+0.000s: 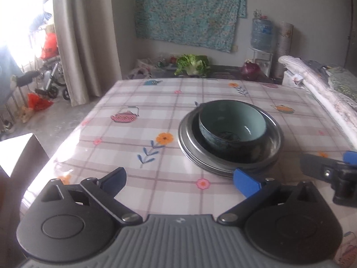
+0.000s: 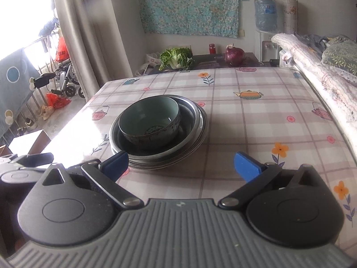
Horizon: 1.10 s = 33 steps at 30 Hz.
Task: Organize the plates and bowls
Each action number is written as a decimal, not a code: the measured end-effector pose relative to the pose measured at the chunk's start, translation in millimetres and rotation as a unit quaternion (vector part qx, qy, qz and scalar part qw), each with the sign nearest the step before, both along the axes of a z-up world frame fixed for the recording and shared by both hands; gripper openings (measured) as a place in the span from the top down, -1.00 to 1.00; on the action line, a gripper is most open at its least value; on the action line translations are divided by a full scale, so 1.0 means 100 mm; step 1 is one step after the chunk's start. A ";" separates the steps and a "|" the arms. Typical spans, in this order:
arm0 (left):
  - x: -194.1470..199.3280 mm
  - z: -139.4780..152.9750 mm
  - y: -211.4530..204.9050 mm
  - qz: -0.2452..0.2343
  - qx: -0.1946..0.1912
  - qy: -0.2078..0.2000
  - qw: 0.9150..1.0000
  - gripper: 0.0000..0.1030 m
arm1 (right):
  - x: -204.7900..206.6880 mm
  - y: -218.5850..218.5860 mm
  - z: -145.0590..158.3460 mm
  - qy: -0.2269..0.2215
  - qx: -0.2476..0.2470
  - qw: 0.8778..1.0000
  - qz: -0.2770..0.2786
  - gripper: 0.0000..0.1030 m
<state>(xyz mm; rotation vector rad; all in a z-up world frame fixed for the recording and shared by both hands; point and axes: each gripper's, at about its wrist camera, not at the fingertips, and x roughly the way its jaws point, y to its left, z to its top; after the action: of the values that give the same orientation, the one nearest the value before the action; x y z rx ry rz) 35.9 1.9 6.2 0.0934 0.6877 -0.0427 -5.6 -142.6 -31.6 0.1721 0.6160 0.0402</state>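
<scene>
- My left gripper (image 1: pixel 179 182) hangs over the near edge of the table (image 1: pixel 138 102), jaws spread as wide as they go and nothing between them.
- Its right blue fingertip (image 1: pixel 246 184) sits just in front of the stack's near rim; I cannot tell whether it touches.
- My right gripper (image 2: pixel 180 167) is likewise wide open and empty, poised over the checked tablecloth (image 2: pixel 256 120).
- Its left blue fingertip (image 2: pixel 116 164) lies against the near-left edge of the stack; contact is unclear from here.
- The steel plates (image 2: pixel 196 120) are stacked near the middle of the table, and the green bowl (image 2: pixel 149 122) stands upright inside the top one.
- In the left wrist view that same bowl (image 1: pixel 232 127) and plates (image 1: pixel 225 165) appear to the right of centre, with the right gripper (image 1: pixel 328 169) just to their near right.
- At the far end, beyond the table, a leafy cabbage (image 2: pixel 176 57) and a purple cabbage (image 2: pixel 234 55) rest on a dark surface.
- A water dispenser (image 2: pixel 266 22) stands at the far right, against the wall.
</scene>
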 end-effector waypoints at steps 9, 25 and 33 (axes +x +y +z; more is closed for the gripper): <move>0.17 -0.01 0.02 0.002 0.020 0.042 0.999 -1.00 | 0.07 0.04 -0.08 0.033 -0.051 0.997 -0.047 -0.97; 0.32 -0.02 0.13 0.020 0.000 0.084 0.996 -1.00 | 0.40 0.12 -0.15 0.075 -0.036 0.996 -0.042 -0.97; 0.36 -0.07 0.16 0.023 -0.006 0.101 0.995 -1.00 | 0.41 0.14 -0.15 0.084 -0.026 0.995 -0.037 -0.97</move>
<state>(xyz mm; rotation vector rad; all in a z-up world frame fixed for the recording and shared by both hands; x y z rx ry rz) 72.2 18.1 -0.6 0.0613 0.8914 -0.0119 35.5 -129.0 -46.8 0.1485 0.7767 -0.0625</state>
